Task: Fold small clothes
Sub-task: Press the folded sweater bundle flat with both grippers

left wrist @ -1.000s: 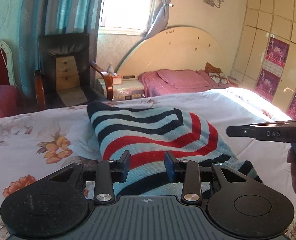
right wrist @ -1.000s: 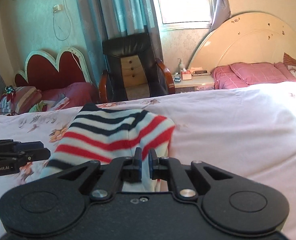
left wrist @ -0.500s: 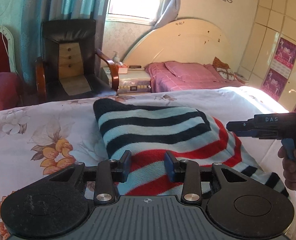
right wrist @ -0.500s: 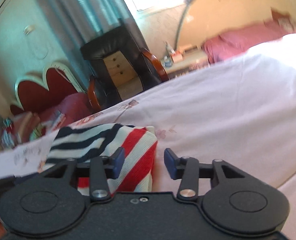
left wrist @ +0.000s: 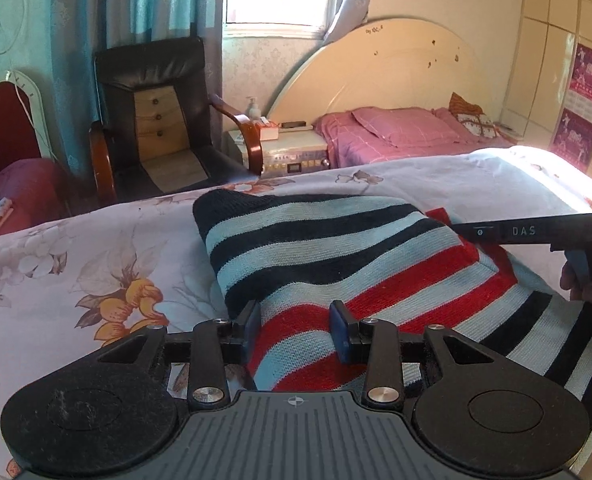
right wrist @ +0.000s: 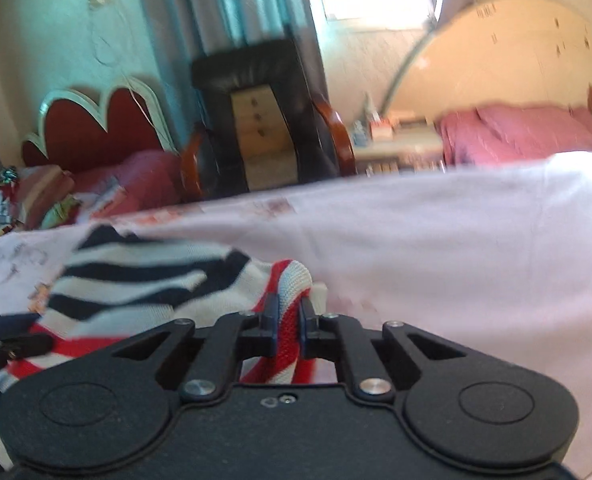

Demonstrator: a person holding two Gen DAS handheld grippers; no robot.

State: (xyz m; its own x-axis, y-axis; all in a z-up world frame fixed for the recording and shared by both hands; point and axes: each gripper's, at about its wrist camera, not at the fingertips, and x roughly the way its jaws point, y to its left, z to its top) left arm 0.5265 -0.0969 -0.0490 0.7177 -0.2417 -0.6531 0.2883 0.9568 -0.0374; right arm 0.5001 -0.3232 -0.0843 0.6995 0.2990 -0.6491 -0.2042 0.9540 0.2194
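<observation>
The sweater [left wrist: 336, 264] lies on the bed [left wrist: 76, 272], partly folded: one fold appears made, with a striped layer turned over the red band, and a loose striped part at the near right is left to be tucked. Its long axis is judged to run from the far dark end toward the near right. The right gripper [right wrist: 287, 328] is clamped on a red-striped edge; the left gripper [left wrist: 296, 330] is held with jaws apart over the knit

At your three o'clock in the left wrist view, you can read "DAS" in pale letters on the side of the right gripper [left wrist: 496, 232].
</observation>
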